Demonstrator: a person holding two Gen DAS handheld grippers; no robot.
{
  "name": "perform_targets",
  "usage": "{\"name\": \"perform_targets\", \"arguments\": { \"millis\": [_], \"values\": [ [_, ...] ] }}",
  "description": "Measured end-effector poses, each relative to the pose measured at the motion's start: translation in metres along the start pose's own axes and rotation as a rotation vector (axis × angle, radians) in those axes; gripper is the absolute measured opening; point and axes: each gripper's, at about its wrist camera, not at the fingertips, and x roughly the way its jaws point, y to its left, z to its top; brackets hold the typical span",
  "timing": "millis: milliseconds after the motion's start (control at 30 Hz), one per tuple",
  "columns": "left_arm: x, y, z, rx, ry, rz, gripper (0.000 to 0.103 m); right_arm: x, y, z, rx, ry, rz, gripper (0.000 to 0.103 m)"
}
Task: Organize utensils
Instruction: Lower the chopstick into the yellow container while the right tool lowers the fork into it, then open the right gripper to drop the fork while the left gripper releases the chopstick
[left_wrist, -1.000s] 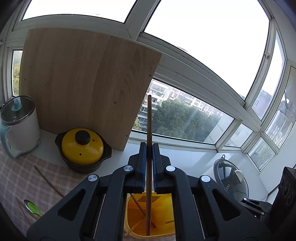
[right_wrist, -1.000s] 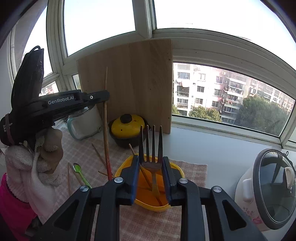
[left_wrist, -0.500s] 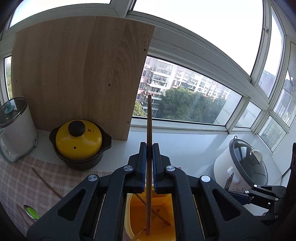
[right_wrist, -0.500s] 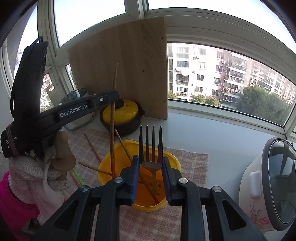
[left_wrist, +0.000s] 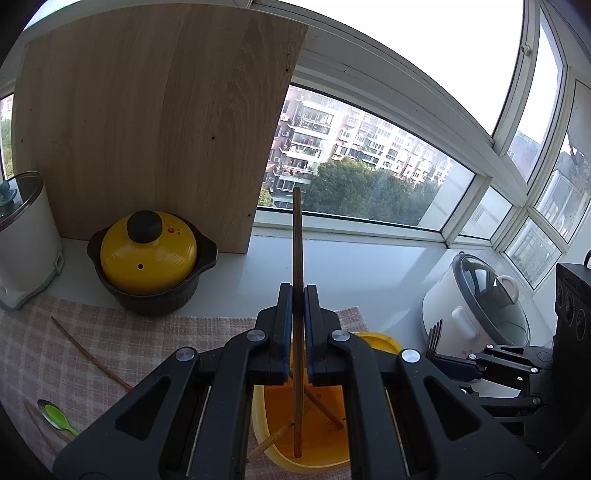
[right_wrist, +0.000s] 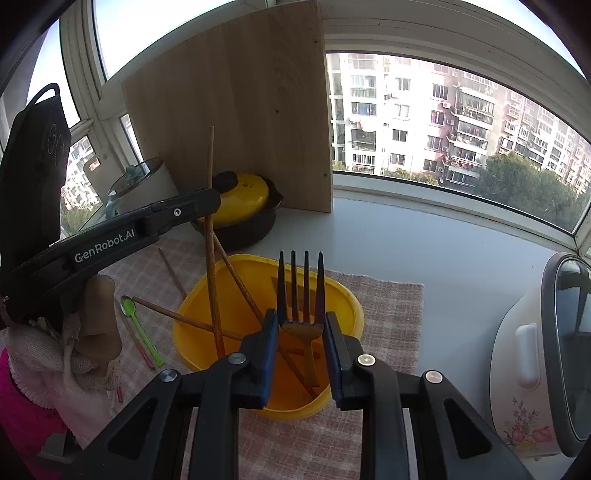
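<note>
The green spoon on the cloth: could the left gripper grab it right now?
Probably not yet. The left gripper is shut on a chopstick over the yellow bin; the green spoon lies uncovered beside it.

the fork handle's lower end is hidden behind the right fingers; the rice cooker is cut off.

Both grippers are black with blue-padded fingers and silver screws; the left gripper reads "GenRobot.AI". A knitted cream glove meets a pink sleeve.
</note>
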Motion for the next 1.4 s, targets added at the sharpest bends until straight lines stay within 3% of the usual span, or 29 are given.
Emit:
{"name": "perform_targets", "arguments": {
  "millis": [333, 733, 833, 900, 967, 1000, 1400],
  "values": [
    [0.002, -0.011, -0.012, 0.066, 0.036, 0.008, 0.003, 0.009, -0.005, -0.012, 0.037, 0.045, 0.026, 0.023],
    [-0.004, -0.010, -0.023, 0.065, 0.050, 0.024, 0.003, 0.004, -0.008, -0.020, 0.054, 0.034, -0.023, 0.024],
    [-0.007, -0.008, -0.022, 0.054, 0.044, 0.031, 0.005, -0.003, -0.005, -0.021, 0.049, 0.006, -0.061, 0.029],
    [-0.008, -0.007, -0.021, 0.057, 0.047, 0.028, 0.011, -0.007, -0.005, -0.022, 0.055, -0.001, -0.066, 0.032],
    [-0.011, -0.006, -0.021, 0.059, 0.042, 0.032, 0.026, -0.011, -0.004, -0.024, 0.057, -0.009, -0.073, 0.042],
    [-0.012, -0.006, -0.022, 0.061, 0.040, 0.032, 0.027, -0.013, -0.003, -0.026, 0.056, -0.014, -0.076, 0.045],
    [-0.035, 0.005, -0.024, 0.069, 0.028, 0.044, 0.028, -0.031, 0.010, -0.035, 0.055, -0.057, -0.128, 0.064]
  ]
}}
